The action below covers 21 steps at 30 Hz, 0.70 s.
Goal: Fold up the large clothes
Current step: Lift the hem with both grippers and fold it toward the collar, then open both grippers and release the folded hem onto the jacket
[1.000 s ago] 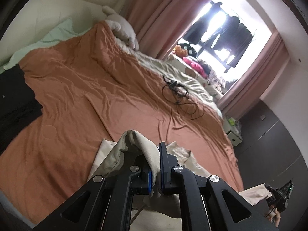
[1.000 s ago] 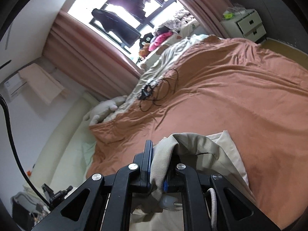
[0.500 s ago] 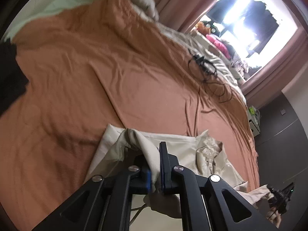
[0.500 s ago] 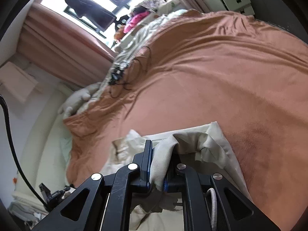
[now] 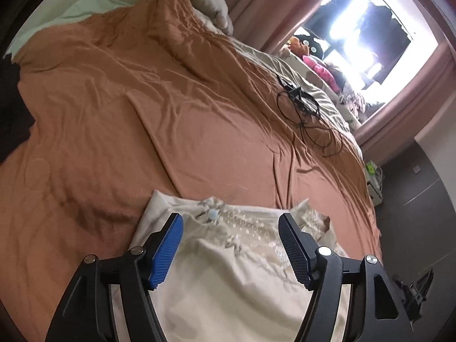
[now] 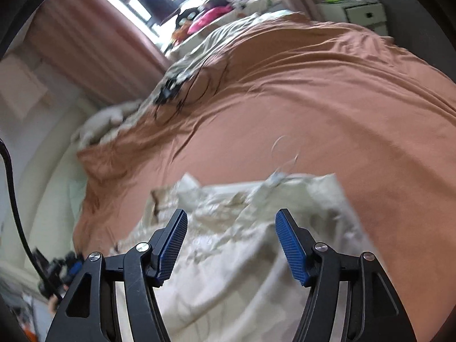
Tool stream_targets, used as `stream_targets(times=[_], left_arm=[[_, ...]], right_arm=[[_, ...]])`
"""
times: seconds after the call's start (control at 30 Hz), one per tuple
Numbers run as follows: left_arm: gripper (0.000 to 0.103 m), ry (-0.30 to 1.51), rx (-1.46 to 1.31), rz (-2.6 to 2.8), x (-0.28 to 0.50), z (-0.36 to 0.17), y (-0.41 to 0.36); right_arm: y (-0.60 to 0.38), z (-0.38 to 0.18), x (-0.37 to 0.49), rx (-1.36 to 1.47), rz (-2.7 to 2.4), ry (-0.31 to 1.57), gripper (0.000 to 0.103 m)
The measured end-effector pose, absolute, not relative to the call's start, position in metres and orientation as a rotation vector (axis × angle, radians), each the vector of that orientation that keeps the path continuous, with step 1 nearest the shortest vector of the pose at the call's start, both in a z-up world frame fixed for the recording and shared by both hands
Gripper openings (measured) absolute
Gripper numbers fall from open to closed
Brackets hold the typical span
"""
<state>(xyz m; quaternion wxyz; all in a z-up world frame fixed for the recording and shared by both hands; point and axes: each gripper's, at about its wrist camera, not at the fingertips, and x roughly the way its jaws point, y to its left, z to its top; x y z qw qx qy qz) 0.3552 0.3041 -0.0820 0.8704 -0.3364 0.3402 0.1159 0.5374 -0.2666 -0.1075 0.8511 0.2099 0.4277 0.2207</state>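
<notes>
Garment: a cream garment with a beaded or lace-like patch near its far edge lies on the orange bedspread, at 6 o'clock in both wrist views, its far edge running roughly straight across.
Left tongs: jaws opening, blue pads well apart; the cloth shows between them, but no pad presses on it.
Right tongs: jaws opening likewise; the cloth lies loose beneath and between the pads, not pinched. This view is blurred.
Elsewhere on the bed: a black cable tangle at 2 o'clock in the left view, well apart from the garment; a pale pillow at 12 o'clock.
Handling, judged: thin, light and limp; it will drape and crumple rather than hold a crease, and likely slides a little on the smooth bedspread. The beaded patch looks delicate and could snag on ribbed pads.
Where to take hold, judged: plain fabric at the outer corners or along a side hem, one corner per tongs, clear of the beadwork; pinch both layers so that the fold does not slip apart.
Risk, judged: catching the bedspread together with the cloth.
</notes>
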Motion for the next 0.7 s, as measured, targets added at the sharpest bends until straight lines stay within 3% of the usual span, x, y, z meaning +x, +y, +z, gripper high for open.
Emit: stream_targets(times=[0.7], left_arm=[[0.071,0.822,-0.69,0.351,0.266,-0.132,0.314]], right_arm=[[-0.049,-0.163,0.496,-0.064,0.604,1.162,0.061]])
